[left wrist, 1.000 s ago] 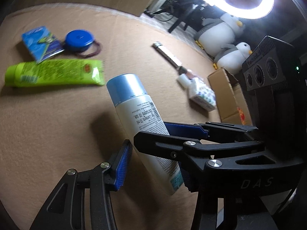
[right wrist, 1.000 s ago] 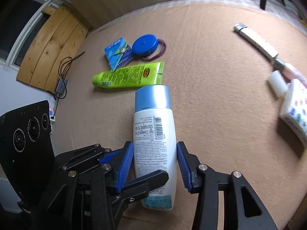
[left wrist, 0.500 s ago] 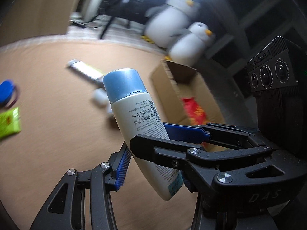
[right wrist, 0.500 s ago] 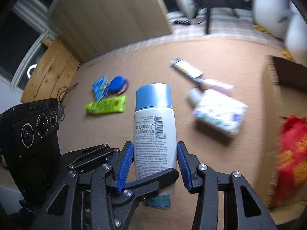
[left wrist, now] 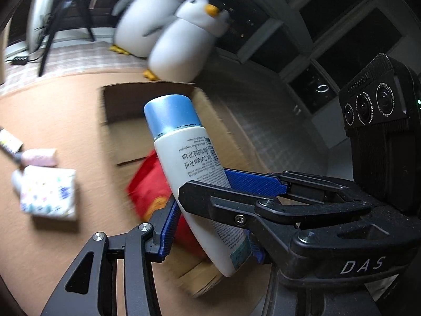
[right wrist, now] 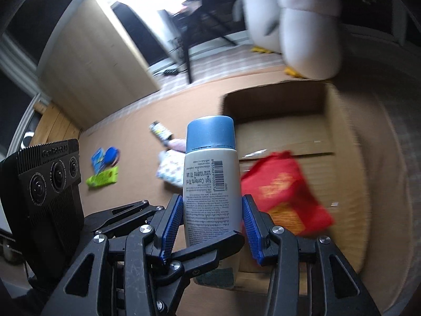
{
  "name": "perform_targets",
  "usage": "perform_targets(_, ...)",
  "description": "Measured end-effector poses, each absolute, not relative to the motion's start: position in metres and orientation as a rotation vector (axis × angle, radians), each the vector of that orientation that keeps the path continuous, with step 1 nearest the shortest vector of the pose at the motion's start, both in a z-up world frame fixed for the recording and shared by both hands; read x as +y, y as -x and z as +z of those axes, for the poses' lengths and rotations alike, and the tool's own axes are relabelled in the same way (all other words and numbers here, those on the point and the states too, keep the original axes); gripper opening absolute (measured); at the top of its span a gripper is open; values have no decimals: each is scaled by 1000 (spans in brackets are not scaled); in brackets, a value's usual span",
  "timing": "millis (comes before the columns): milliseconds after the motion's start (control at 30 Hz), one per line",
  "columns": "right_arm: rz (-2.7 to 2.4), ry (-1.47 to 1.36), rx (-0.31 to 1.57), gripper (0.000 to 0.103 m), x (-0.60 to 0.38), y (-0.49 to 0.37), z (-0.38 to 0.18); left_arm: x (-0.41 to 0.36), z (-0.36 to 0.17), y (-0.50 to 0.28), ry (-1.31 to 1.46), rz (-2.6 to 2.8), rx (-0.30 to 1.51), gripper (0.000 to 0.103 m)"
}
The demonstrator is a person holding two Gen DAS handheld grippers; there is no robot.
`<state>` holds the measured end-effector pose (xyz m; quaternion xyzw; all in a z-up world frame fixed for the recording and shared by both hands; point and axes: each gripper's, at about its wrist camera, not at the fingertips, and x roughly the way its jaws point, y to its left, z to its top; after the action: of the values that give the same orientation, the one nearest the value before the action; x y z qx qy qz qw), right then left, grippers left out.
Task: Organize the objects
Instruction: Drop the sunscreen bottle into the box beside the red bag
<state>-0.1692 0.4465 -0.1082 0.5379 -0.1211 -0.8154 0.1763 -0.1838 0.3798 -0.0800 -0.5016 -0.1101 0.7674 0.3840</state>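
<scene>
- gripping the white bottle [right wrist: 211, 184] from both sides, the right gripper [right wrist: 211, 226] and left gripper [left wrist: 210, 210] stand part open, pads pressed on it
- cardboard box [right wrist: 339, 121] lies below, holding a red packet [right wrist: 284, 192]

Motion-blurred — the red packet [right wrist: 285, 197] and cardboard box [right wrist: 342, 142]; its print unreadable — the floral pack [left wrist: 47, 193] too

one bottle [right wrist: 211, 181], one cardboard box [right wrist: 339, 121], one red packet [right wrist: 284, 192], two plush penguins [right wrist: 310, 26], one green tube [right wrist: 102, 177].
</scene>
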Motion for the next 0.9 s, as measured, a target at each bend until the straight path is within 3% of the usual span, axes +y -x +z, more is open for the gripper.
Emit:
perform_targets(233, -2365, -1526, -391, 43, 493, 177, -105, 417, -80, 186, 1277, 1938, -254, 50)
perform_targets(267, -2367, -1526, -396, 43, 498, 177, -106, 417, -79, 185, 1275, 1942, -248, 53)
perform_targets(333, -2387, -1528, -402, 45, 503, 176, -107, 418, -78, 183, 1281, 1968, -236, 77)
perform_targets(367, -2401, -1534, -400, 53, 506, 176, -107, 416, -77, 182, 1276, 1976, -234, 78)
perform_targets(433, -2421, -1535, -419, 61, 511, 174, -108, 411, -75, 181, 1277, 1979, -230, 78)
perform_targets(900, -2465, -1460, -409, 61, 474, 160, -97, 301, -68, 157, 1308, 2054, -235, 78)
